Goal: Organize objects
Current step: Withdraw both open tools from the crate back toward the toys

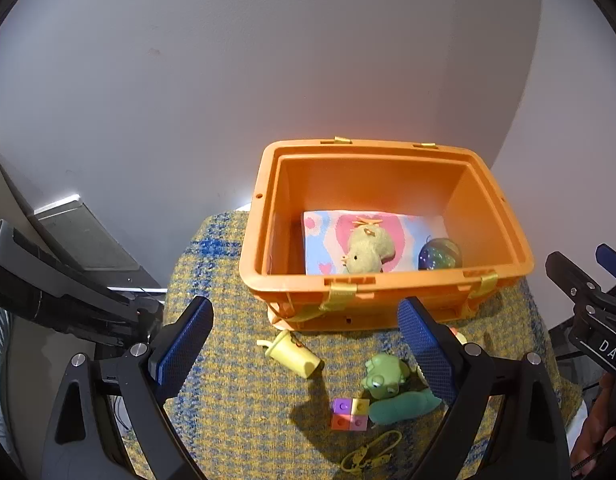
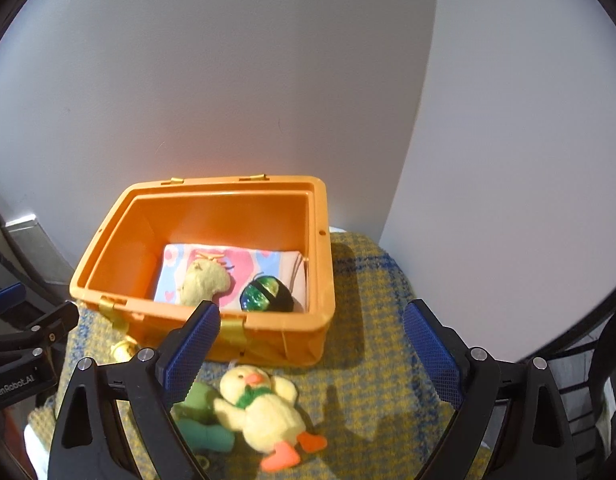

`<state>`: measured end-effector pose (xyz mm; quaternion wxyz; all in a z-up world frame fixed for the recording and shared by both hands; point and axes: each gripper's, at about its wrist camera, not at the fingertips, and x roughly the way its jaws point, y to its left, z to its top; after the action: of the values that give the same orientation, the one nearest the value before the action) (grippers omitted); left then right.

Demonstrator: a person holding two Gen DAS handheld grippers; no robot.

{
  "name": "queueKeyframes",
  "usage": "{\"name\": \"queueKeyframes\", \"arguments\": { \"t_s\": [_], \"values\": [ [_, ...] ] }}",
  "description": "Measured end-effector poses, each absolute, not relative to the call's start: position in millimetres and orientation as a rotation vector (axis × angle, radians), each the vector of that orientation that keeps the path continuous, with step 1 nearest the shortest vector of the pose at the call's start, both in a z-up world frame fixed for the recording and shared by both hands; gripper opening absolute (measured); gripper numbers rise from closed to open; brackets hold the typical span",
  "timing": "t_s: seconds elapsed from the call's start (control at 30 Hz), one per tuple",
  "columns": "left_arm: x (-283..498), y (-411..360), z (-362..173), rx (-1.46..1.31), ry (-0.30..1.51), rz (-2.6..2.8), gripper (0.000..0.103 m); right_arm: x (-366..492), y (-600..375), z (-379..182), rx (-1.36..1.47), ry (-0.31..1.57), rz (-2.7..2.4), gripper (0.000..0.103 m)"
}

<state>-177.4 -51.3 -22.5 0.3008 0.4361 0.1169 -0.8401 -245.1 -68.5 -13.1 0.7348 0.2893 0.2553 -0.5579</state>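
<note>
Bin (image 1: 268,216) on cloth (image 1: 228,392), cushion (image 1: 324,240) and ball (image 1: 440,255) inside, frog (image 1: 384,374) before it

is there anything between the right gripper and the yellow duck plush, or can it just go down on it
Nothing visible blocks it. The right gripper is open and empty above the yellow duck plush, which lies on the cloth before the orange bin; a green frog plush touches its side.

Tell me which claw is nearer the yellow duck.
Right. The right claw hangs open just above the yellow duck; the left claw hovers open over the cup, farther off.
</note>
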Motion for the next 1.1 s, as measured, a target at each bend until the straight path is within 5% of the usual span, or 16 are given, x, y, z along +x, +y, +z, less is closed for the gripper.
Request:
{"name": "queueKeyframes", "arguments": {
  "t_s": [1.1],
  "values": [
    [-117.2, 22.0, -95.4, 1.249, 0.38, -2.195, 0.094, -267.1, 24.1, -79.6, 0.664, 0.645, -1.203, 0.093]
  ]
}}
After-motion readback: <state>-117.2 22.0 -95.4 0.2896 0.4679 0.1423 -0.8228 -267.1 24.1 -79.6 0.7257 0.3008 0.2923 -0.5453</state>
